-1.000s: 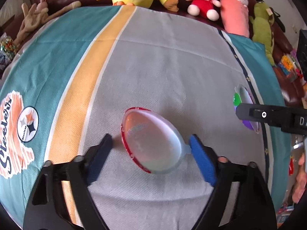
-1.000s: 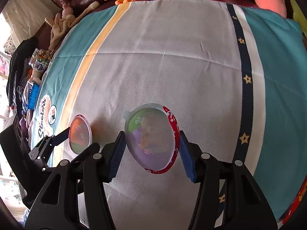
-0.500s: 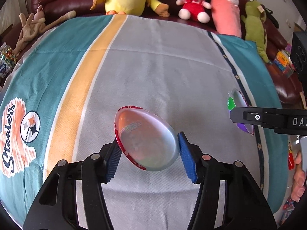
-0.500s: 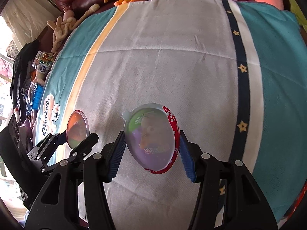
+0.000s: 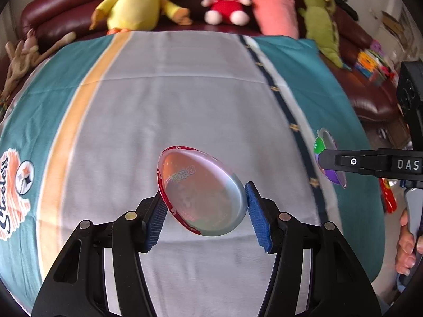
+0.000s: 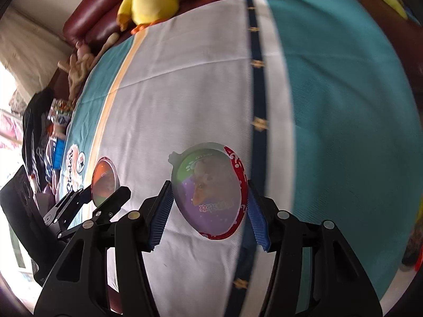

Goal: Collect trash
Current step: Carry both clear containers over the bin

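- While the orange egg-shaped wrapper (image 5: 202, 194) sits pinched between the blue pads of the left gripper (image 5: 205, 212), it hangs clear above the striped blanket (image 5: 164, 100), tilted with its red rim to the left.
- Its fingers (image 5: 156, 220) are closed on the wrapper's two long edges, touching on both sides.
- Further right, the right gripper (image 6: 207, 215) holds the purple-and-green egg-shaped wrapper (image 6: 208, 192) the same way, fingers (image 6: 160, 216) clamped on its edges, the piece lifted off the blanket.
- Both pieces of trash look picked up, so the pickup step seems done and the carry is in hand.
- No bin shows in either view; the next move likely calls for keeping both grips firm and bringing the wrappers to wherever the trash goes.
- Such thin, slick shells could slip or pop out if squeezed unevenly.
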